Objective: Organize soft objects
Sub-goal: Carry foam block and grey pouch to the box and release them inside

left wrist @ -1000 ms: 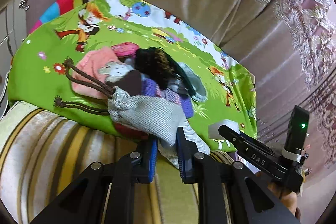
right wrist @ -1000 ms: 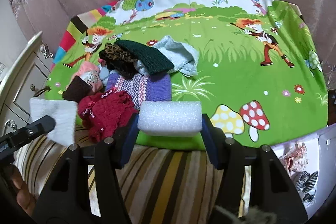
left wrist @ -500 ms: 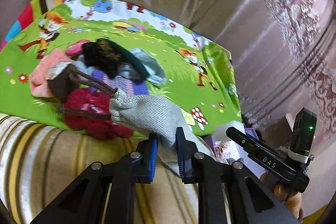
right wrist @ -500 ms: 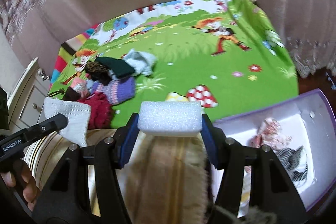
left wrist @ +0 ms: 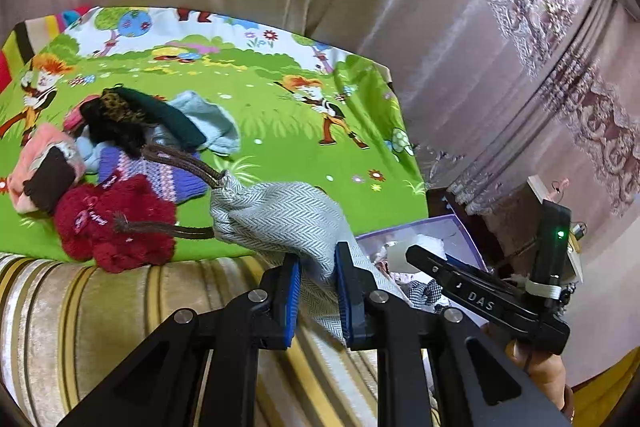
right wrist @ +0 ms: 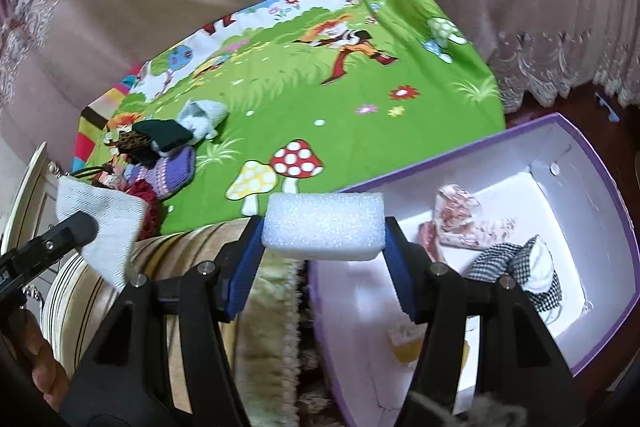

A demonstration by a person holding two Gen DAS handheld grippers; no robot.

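Note:
My left gripper (left wrist: 318, 267) is shut on a grey herringbone drawstring bag (left wrist: 280, 215), which hangs over the striped cushion edge with its brown cords trailing left. The same bag (right wrist: 100, 219) shows at the left of the right wrist view. A white foam block (right wrist: 320, 219) sits pinched between the blue pads of my right gripper (right wrist: 323, 239), held over the near left corner of an open purple box (right wrist: 580, 155). The box holds a patterned cloth (right wrist: 460, 215) and a houndstooth cloth (right wrist: 516, 267). A pile of knitted things, among them a red one (left wrist: 112, 223) and a purple one (left wrist: 160, 171), lies on the green cartoon blanket (left wrist: 280, 115).
A striped cushion edge (left wrist: 100, 307) runs below the blanket. Beige curtains (left wrist: 460, 87) hang behind and to the right. A white cabinet (right wrist: 28, 187) stands at the far left. A fluffy rug (right wrist: 280, 307) lies beside the box. A hand (left wrist: 540, 367) holds the right gripper.
Both grippers have swung right with their loads still held. The knitted pile slid left in both views, and the purple box has come fully into view under the foam block.

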